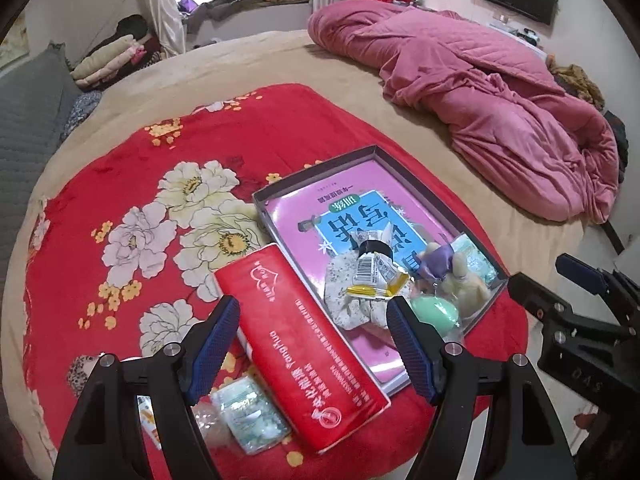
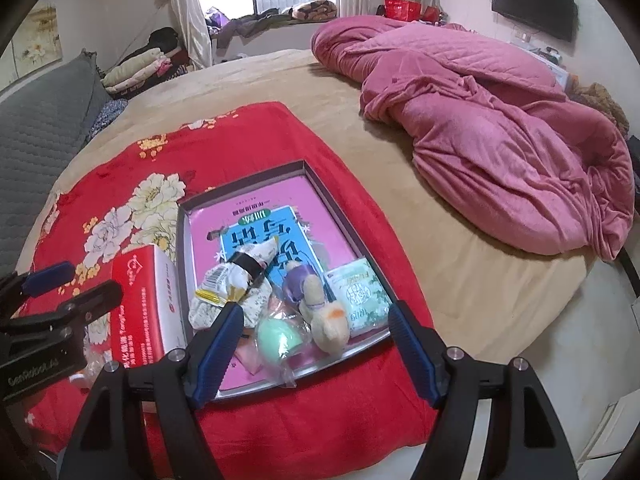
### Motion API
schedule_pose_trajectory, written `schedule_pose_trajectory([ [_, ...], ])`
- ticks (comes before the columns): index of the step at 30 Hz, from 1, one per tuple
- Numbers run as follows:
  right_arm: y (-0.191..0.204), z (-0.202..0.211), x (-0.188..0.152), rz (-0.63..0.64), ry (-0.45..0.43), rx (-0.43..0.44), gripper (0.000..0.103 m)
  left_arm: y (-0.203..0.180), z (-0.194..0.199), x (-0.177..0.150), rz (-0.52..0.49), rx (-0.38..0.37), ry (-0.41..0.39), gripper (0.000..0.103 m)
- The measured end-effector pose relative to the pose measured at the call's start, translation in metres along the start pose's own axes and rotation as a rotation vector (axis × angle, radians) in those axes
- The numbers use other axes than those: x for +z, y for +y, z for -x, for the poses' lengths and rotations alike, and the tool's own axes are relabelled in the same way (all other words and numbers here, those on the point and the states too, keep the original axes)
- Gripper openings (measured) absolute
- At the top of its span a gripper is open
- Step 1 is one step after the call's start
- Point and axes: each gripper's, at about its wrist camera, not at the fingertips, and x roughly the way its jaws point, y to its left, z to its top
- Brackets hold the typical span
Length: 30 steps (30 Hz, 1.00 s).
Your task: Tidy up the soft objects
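Note:
A shallow grey tray (image 1: pixel 404 178) (image 2: pixel 320 192) lies on a red floral blanket (image 1: pixel 132 184) (image 2: pixel 132 168). It holds a pink book, a floral cloth pouch (image 1: pixel 360 300) (image 2: pixel 240 292), a green egg-shaped toy (image 1: pixel 434 312) (image 2: pixel 278 338), a plush duck (image 2: pixel 326 320) (image 1: pixel 464 284) and a green tissue pack (image 2: pixel 362 296). A red tissue box (image 1: pixel 304 344) (image 2: pixel 140 304) lies left of the tray. A second tissue pack (image 1: pixel 250 416) lies by its near end. My left gripper (image 1: pixel 314 344) is open above the red box. My right gripper (image 2: pixel 316 344) is open above the tray's near end.
A crumpled pink quilt (image 1: pixel 492 92) (image 2: pixel 492 120) lies on the tan bed sheet at the right. A grey headboard (image 1: pixel 24 128) stands at the left. Folded clothes (image 1: pixel 108 60) are piled beyond the bed. The bed edge is at the lower right.

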Motion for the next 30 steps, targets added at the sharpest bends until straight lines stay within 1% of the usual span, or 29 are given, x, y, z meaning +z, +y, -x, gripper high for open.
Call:
schedule_pose_trajectory([
  [8, 0.007, 0.02, 0.006, -0.011, -0.039, 0.003, 0.074, 0.019, 0.027, -0.012, 0.026, -0.008, -0.023, 0.077],
  [18, 0.027, 0.044, 0.011, 0.005, -0.076, 0.012, 0.074, 0.047, 0.052, -0.027, 0.071, -0.027, -0.035, 0.077],
  [23, 0.038, 0.062, 0.013, 0.013, -0.105, 0.032, 0.074, 0.075, 0.069, -0.036, 0.121, -0.03, -0.035, 0.077],
  [30, 0.056, 0.086, 0.018, 0.024, -0.146, 0.068, 0.075, 0.118, 0.102, -0.046, 0.17, 0.008, -0.063, 0.077],
])
